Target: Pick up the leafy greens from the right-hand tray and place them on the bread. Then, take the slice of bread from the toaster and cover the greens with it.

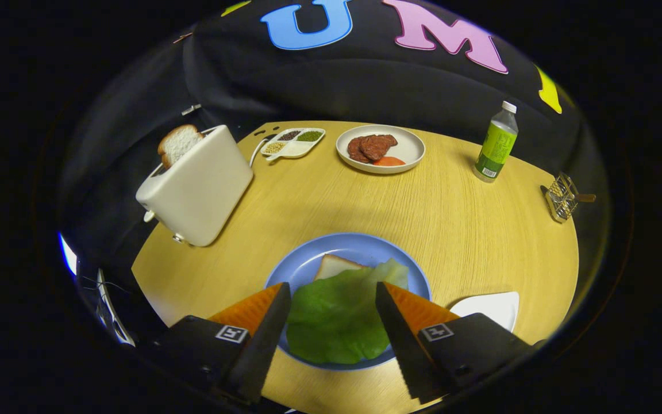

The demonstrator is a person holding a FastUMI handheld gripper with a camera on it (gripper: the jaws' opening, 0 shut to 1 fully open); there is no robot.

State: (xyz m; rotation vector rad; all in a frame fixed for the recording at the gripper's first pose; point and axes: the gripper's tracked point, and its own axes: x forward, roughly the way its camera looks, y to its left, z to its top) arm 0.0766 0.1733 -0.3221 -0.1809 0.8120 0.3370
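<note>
Greens down on the bread, on the blue plate. Gripper wide open above them, holding nothing. Next, probably: over to the toaster, pinching the slice poking out on top.

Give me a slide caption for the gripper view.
Open claw above lettuce laid over bread on the blue plate; toaster beyond holds another slice.

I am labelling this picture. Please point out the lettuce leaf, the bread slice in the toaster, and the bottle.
lettuce leaf [334, 313], gripper view, middle of leaf
bread slice [179, 144], gripper view, its face
bottle [496, 145], gripper view, its label
</note>
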